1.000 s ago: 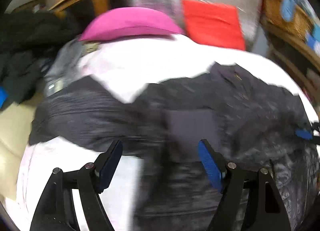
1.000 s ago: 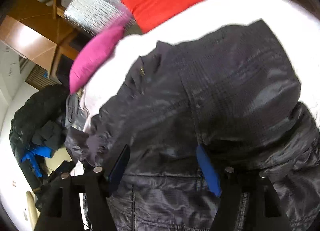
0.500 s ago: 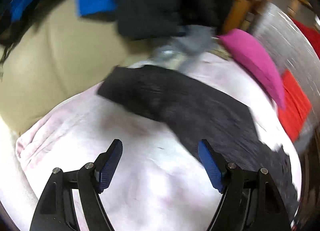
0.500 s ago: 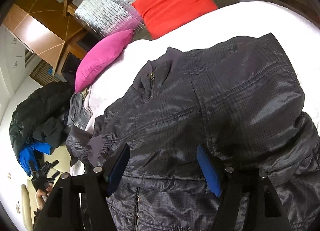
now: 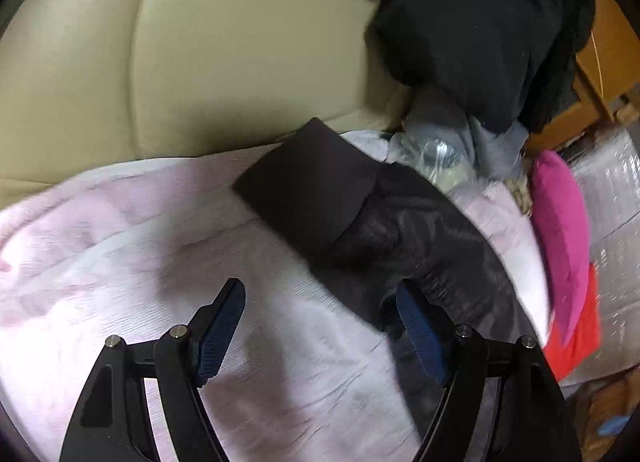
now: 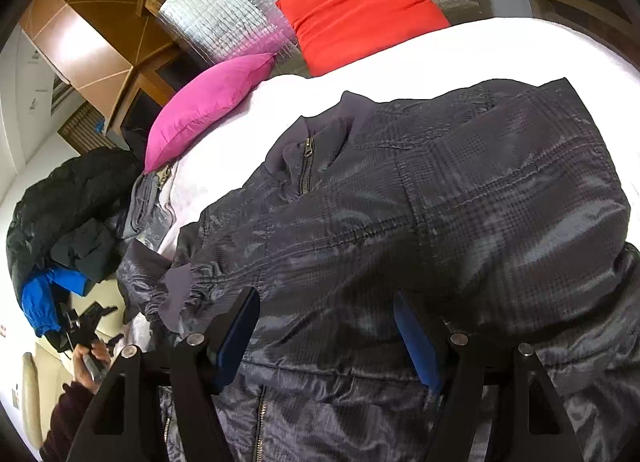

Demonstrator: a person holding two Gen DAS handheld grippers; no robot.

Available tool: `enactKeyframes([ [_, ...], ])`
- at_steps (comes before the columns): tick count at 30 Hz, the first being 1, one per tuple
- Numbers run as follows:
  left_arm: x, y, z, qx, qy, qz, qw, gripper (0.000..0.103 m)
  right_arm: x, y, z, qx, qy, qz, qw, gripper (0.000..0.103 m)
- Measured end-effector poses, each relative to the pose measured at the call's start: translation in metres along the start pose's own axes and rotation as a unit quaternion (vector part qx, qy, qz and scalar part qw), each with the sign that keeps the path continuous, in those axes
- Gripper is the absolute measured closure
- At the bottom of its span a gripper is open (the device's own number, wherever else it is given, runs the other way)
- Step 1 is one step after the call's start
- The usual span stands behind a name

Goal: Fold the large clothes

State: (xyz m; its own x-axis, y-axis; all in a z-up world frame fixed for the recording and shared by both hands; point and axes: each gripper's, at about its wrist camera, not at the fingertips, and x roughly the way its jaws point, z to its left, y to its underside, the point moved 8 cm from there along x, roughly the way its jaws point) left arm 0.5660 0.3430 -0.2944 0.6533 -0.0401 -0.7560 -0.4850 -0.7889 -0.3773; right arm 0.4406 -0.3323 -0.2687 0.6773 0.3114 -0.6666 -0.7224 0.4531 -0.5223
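Sleeve-fold step: left gripper [image 5: 320, 326] fingers open, short of cuff [image 5: 304, 186] mid-frame; right gripper [image 6: 326, 328] open over jacket [image 6: 440, 214]. Next: pinch cuff.

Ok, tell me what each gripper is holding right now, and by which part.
Nothing. The left gripper is open beside the jacket's sleeve cuff; the right gripper is open over the jacket body.

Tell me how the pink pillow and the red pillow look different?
The pink pillow is magenta; the red pillow is bright red-orange. The pink pillow sits closer to the dark clothes pile, the red pillow farther right. Both lean by the silver padding behind the white blanket.
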Motion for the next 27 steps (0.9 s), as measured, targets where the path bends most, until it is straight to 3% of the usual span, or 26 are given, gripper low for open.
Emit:
enactKeyframes([
  [6,0.026,0.001,-0.021,-0.020,0.057,0.008,0.9982,0.029,0.010,0.004,0.002,-0.021,0.014,0.006,1.000,0.030],
  [10,0.041,0.005,-0.026,-0.012,0.047,0.001,0.9988,0.033,0.014,0.004,0.001,-0.026,0.018,0.006,0.999,0.030],
  [12,0.044,0.002,-0.026,-0.013,0.043,-0.006,0.9990,0.051,0.015,0.004,0.001,-0.027,0.020,0.006,0.999,0.030],
  [13,0.046,0.001,-0.026,-0.012,0.040,-0.008,0.9991,0.071,0.015,0.004,0.001,-0.028,0.021,0.005,0.999,0.030],
  [14,0.048,0.000,-0.026,-0.010,0.037,-0.006,0.9992,0.084,0.016,0.004,0.001,-0.029,0.022,0.006,0.999,0.030],
  [17,0.044,-0.005,-0.034,0.011,0.031,-0.026,0.9991,0.093,0.016,0.004,0.001,-0.031,0.022,0.005,0.999,0.030],
  [22,0.020,-0.003,-0.063,0.079,0.032,-0.052,0.9950,0.096,0.015,0.004,0.002,-0.028,0.020,0.004,0.999,0.030],
  [27,-0.023,0.006,-0.113,0.154,0.050,-0.075,0.9840,0.097,0.011,0.002,0.001,-0.021,0.019,0.002,1.000,0.030],
])
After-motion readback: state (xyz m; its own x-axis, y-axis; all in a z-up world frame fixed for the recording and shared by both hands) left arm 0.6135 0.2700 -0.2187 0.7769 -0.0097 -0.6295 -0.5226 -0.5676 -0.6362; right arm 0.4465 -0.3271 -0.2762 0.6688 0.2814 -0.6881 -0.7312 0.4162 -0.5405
